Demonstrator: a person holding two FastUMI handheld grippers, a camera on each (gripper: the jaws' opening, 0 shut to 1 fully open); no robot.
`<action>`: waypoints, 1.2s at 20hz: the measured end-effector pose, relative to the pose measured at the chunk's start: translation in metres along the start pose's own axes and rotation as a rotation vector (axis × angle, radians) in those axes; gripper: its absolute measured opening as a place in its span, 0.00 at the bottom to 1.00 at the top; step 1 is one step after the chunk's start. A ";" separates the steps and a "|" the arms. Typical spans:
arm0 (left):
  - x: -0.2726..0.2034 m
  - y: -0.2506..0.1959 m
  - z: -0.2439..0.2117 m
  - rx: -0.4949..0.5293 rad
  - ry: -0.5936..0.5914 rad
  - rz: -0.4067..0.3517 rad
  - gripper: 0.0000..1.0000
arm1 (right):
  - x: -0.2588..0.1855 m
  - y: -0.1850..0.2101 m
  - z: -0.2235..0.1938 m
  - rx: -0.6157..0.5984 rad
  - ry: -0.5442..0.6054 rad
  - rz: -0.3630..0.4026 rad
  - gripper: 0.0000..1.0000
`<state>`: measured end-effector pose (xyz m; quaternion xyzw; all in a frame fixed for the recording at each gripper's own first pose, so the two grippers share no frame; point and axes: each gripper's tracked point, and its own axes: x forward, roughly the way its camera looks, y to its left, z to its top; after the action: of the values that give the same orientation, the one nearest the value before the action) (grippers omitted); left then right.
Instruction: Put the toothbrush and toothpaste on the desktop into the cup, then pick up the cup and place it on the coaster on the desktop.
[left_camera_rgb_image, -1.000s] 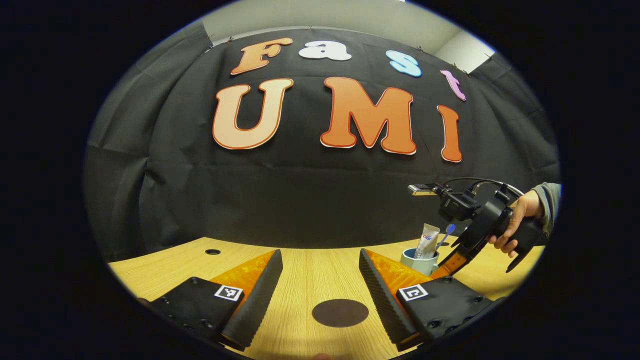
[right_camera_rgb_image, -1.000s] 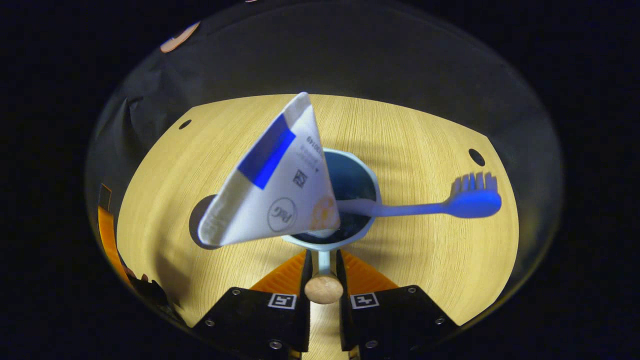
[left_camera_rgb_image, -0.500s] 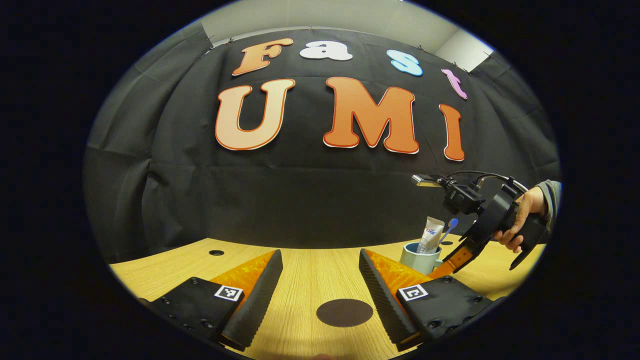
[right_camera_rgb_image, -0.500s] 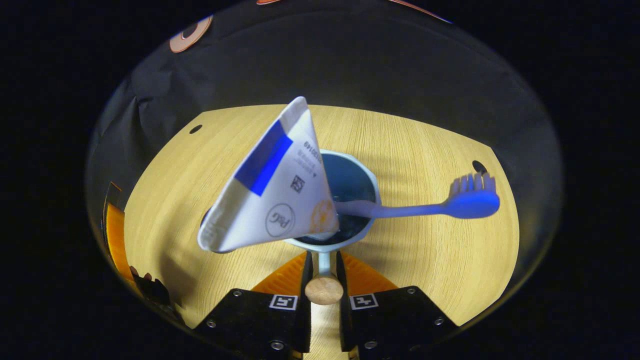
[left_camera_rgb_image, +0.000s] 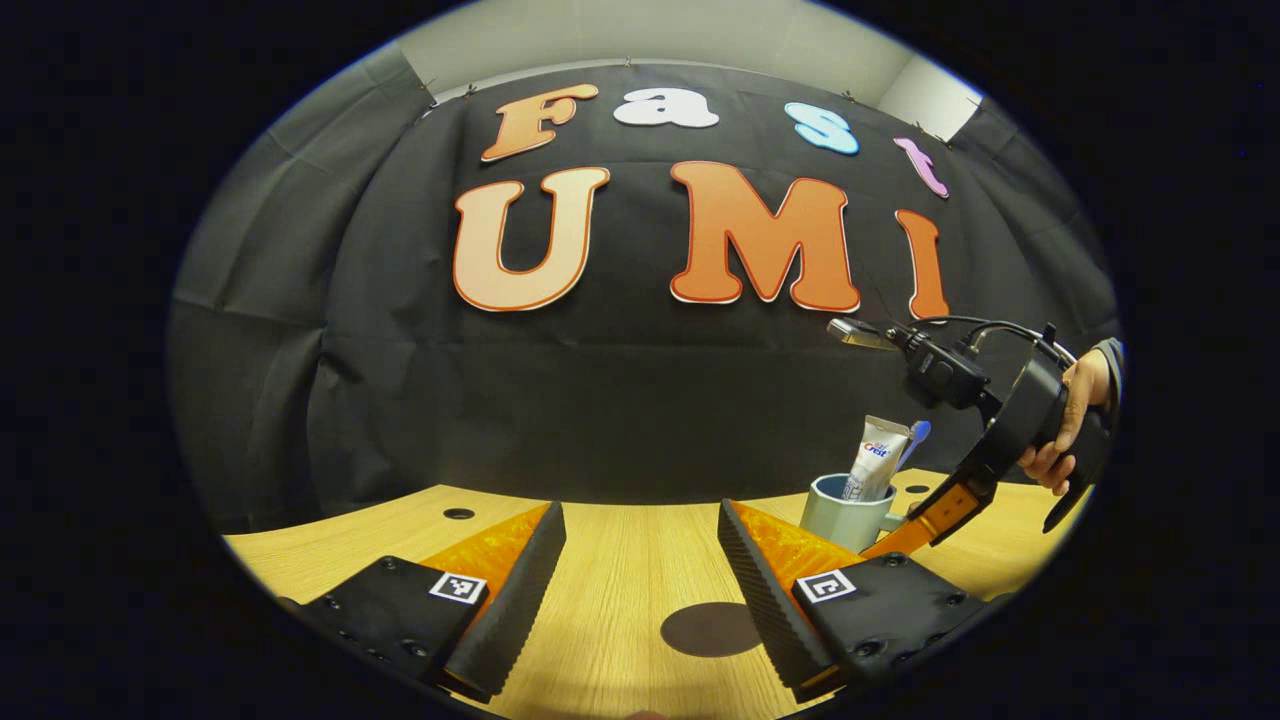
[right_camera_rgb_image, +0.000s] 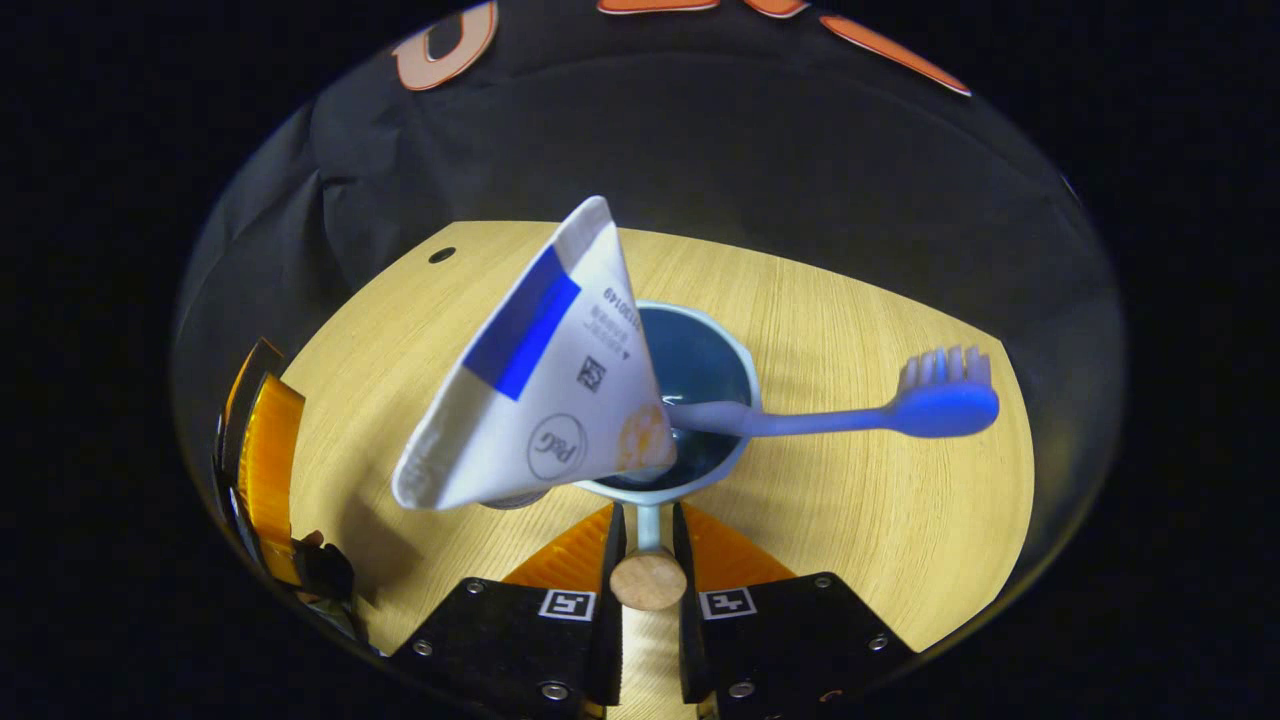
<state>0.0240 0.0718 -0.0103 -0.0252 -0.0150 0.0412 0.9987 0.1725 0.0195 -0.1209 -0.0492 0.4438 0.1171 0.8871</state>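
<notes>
Toothbrush and toothpaste sit in the cup, its handle pinched by the closed right gripper, coaster waiting at 7 o'clock; left gripper gapes, holding nothing

- Backdrop is a black cloth wall, creased and a bit wrinkly, pinned up along the top edge.
- Above the cloth you can see a strip of plain pale room wall with a corner off to the right.
- Light wood-grain desktop runs right up to the cloth.
- A few small round holes in the desktop near the back.
- Lighting is warm, with soft shadows on the wood.
</notes>
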 end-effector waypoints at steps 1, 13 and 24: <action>0.001 0.004 0.002 -0.003 -0.006 0.011 0.98 | 0.002 0.001 0.000 -0.009 -0.001 0.009 0.23; -0.002 0.046 0.010 -0.092 -0.029 0.141 0.97 | 0.009 0.012 -0.001 -0.098 0.011 0.120 0.23; 0.001 0.053 0.005 -0.142 -0.013 0.153 0.98 | 0.012 0.018 -0.006 -0.160 0.061 0.121 0.23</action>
<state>0.0207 0.1250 -0.0084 -0.0968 -0.0223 0.1166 0.9882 0.1697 0.0381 -0.1337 -0.0964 0.4621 0.2038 0.8577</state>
